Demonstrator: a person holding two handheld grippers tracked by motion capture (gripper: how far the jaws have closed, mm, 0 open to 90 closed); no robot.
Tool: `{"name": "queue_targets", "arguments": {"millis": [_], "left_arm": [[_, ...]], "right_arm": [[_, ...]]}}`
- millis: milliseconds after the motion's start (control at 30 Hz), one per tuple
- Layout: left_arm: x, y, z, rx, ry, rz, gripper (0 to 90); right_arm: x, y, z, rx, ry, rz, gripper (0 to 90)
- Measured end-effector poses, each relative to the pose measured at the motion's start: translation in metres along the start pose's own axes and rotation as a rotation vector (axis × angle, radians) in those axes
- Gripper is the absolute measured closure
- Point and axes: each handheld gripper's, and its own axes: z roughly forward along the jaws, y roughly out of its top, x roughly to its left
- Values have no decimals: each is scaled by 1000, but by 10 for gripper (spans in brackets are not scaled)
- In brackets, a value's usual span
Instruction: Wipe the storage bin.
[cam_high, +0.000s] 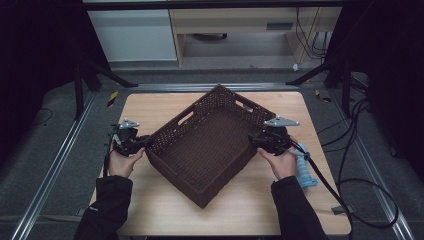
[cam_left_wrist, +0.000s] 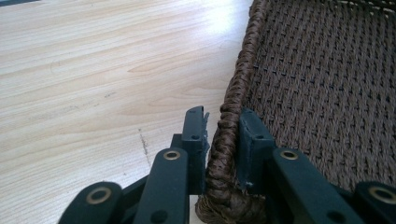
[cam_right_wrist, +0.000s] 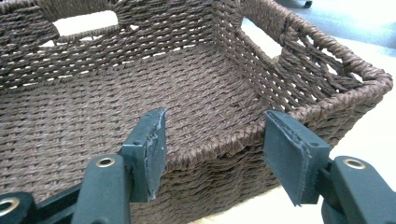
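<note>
The left gripper (cam_left_wrist: 219, 140) is clamped on the braided rim of the brown wicker basket (cam_high: 207, 145), one jaw outside the wall and one inside. The right gripper (cam_right_wrist: 212, 149) stands apart, its jaws astride the opposite rim without pressing it. Judging by this, the basket is being gripped for a two-handed lift; next the right jaws should close on that rim. No readable writing appears anywhere.

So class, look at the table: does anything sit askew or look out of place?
Yes. The basket sits turned at an angle, its corners pointing toward the table edges instead of lying square. A light blue thing lies by the person's right hand; what it is cannot be told.
</note>
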Motion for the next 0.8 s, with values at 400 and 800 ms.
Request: {"name": "queue_targets", "arguments": {"millis": [400,800], "left_arm": [[-6,-1,-37,-47,63,-14,538],[-31,-11,-38,-53,67,-30,467]], "right_arm": [[8,-6,-12,14,1,9,399],[13,-11,-20,2,5,26,399]]}}
